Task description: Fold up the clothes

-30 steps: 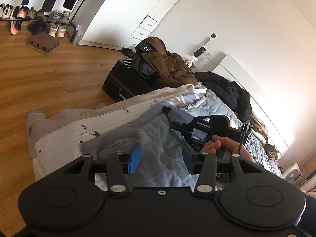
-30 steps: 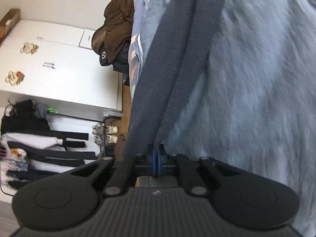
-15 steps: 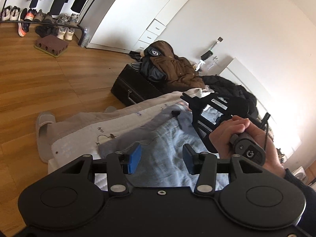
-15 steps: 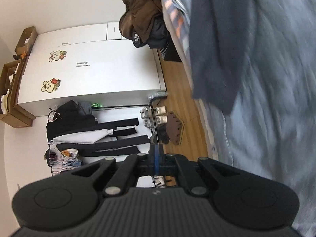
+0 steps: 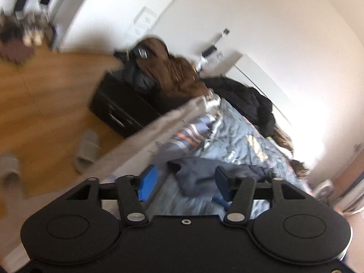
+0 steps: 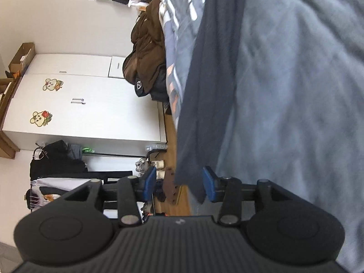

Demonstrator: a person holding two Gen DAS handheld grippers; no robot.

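Note:
A dark navy garment (image 5: 204, 174) lies crumpled on the blue-grey bedcover (image 5: 238, 136), just beyond my left gripper (image 5: 184, 183). That gripper's jaws are closing, and its blue pads (image 5: 147, 182) press on nothing; the view is blurred. In the right wrist view the same navy garment (image 6: 209, 79) stretches as a long band over the bedcover (image 6: 295, 91). Its near corner hangs between the pads of my right gripper (image 6: 179, 183). The right jaws are opening and do not pinch the cloth.
A brown jacket (image 5: 173, 72) is piled on a black case (image 5: 118, 107) beside the bed. A black coat (image 5: 245, 97) lies at the bed's far side. Grey slippers (image 5: 87, 150) sit on the wooden floor. A white wardrobe (image 6: 91, 104) and a clothes rack (image 6: 59, 166) stand farther off.
My right gripper was shut and now stands open around the garment's corner. The left view has swung sideways: the hand with the other gripper has left it, and the navy garment now lies ahead.

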